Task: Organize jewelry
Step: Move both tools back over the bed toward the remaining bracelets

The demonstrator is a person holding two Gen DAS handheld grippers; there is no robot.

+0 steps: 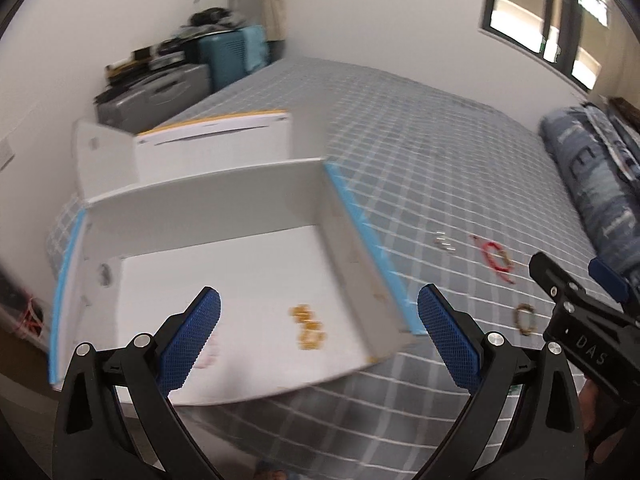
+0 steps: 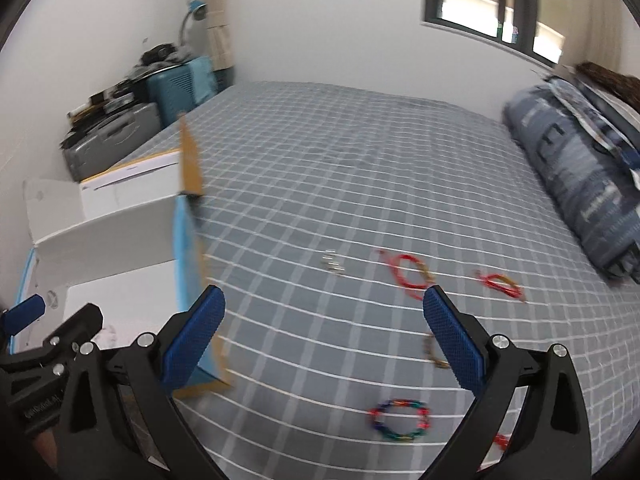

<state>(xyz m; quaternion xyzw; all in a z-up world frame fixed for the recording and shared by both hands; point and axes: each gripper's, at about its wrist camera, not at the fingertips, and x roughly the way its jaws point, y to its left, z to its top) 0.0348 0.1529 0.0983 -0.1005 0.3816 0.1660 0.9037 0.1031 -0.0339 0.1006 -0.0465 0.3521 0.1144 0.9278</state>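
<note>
With both sets of fingers gaping wide and empty, the left gripper (image 1: pixel 319 322) is hovering over the white box (image 1: pixel 224 200) at the bed's (image 2: pixel 360 160) left edge, while the right gripper (image 2: pixel 324 332) risks snagging the beaded bracelet (image 2: pixel 400 420) among others lying loose near the bed's front edge.

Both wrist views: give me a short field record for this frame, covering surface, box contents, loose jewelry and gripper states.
surface: checked bedspread
box: white open box, on the bed's left side
in box: gold beaded piece
loose on bed: multicolor bracelet, red cord bracelet, second red piece, small silver pieces
left gripper: open, empty, over the box
right gripper: open, empty
</note>
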